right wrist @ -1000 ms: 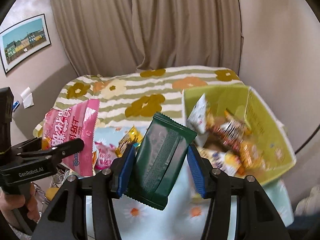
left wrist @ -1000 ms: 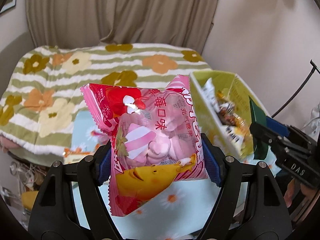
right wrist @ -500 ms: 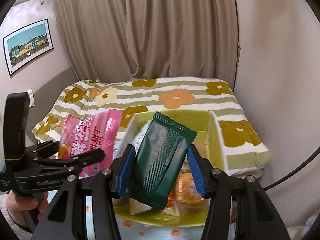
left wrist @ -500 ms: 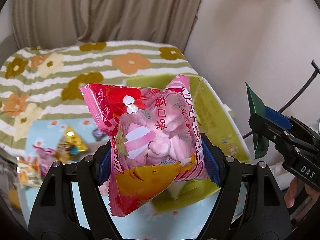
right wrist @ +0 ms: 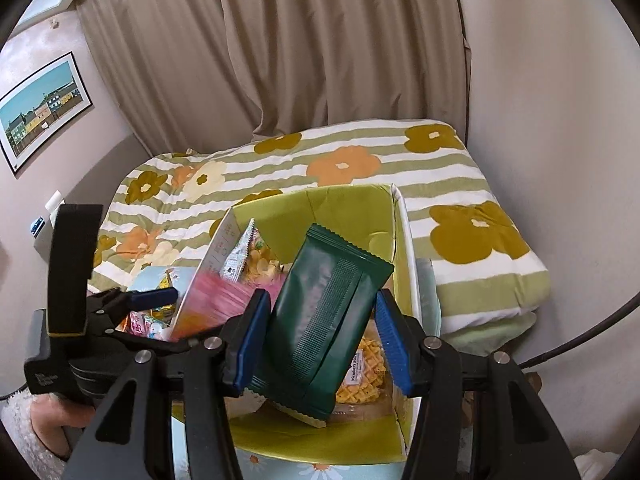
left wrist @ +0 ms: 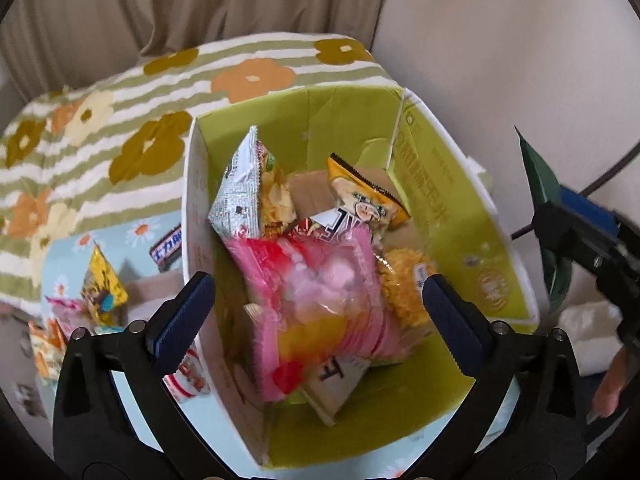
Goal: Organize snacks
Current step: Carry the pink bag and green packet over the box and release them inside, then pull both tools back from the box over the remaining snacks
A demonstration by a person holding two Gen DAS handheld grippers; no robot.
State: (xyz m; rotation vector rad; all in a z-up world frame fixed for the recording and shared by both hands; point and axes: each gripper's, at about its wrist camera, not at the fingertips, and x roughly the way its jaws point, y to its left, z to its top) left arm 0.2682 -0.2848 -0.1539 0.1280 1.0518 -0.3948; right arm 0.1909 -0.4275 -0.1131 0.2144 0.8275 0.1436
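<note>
Pink bag's in the box, green one's still in my right tongs.

My left gripper (left wrist: 316,312) is spread wide with nothing in it, right above the green box (left wrist: 448,208). The pink marshmallow bag (left wrist: 320,304) looks blurry, lying among the other snacks inside. My right gripper (right wrist: 320,340) is clamped on the dark green packet (right wrist: 324,320), tilted over the same box.

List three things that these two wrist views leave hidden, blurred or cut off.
1. Pink marshmallow bag: motion-blurred in both views, print unreadable.
2. Green box floor: right wrist view, blocked by the dark green packet.
3. Right gripper: left wrist view, cut off at the frame edge.
</note>
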